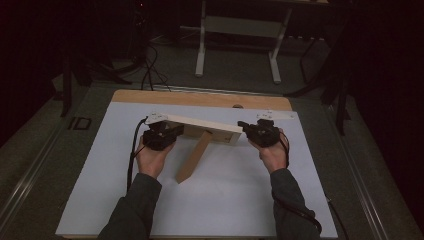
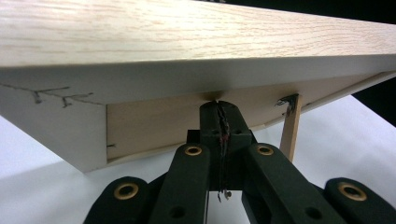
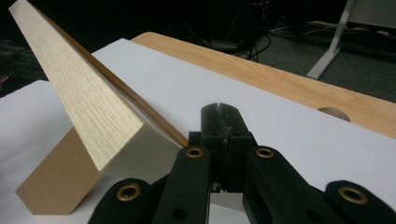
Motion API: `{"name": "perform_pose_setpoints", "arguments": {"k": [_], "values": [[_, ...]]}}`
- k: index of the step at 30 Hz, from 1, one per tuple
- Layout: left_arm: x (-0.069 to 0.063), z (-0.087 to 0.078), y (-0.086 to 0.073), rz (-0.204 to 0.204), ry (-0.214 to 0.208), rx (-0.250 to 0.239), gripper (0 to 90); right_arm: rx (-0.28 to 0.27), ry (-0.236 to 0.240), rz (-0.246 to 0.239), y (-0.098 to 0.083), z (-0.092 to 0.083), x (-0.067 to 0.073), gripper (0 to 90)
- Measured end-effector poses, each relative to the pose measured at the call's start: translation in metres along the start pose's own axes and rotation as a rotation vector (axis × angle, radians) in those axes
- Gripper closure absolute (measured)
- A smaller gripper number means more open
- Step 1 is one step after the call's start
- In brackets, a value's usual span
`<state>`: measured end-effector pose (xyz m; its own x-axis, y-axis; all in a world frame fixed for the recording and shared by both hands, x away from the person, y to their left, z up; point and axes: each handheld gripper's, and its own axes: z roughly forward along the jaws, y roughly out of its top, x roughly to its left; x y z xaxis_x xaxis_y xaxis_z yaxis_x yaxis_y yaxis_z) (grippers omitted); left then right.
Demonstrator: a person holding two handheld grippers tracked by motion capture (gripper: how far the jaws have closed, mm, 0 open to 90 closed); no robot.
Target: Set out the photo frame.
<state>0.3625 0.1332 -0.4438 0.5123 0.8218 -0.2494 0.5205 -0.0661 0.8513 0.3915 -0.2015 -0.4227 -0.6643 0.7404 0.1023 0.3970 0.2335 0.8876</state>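
Dim room, white tabletop (image 1: 225,200) under it all. Left gripper (image 2: 219,109) is clenched tight, tip right up against the underside of the pale wooden plank (image 1: 200,124). Right gripper (image 3: 219,112) is clenched too, just beside the plank's other end. Plank sits tilted on a brown board (image 1: 192,157) propped beneath it.

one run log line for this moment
left gripper: shut, at pale wooden frame | right gripper: shut, beside frame end | frame tilted on brown stand | white tabletop
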Motion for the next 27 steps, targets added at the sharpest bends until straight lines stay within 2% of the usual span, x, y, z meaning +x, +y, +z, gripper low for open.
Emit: {"name": "perform_pose_setpoints", "arguments": {"k": [10,27], "values": [[-0.004,0.004,0.002,0.004,-0.007,0.003,90.0,-0.005,0.01,-0.008,-0.001,-0.001,0.004,89.7],[-0.017,0.01,0.007,0.044,-0.022,0.023,90.0,-0.002,0.018,-0.023,-0.002,-0.003,0.008,89.7]]}}
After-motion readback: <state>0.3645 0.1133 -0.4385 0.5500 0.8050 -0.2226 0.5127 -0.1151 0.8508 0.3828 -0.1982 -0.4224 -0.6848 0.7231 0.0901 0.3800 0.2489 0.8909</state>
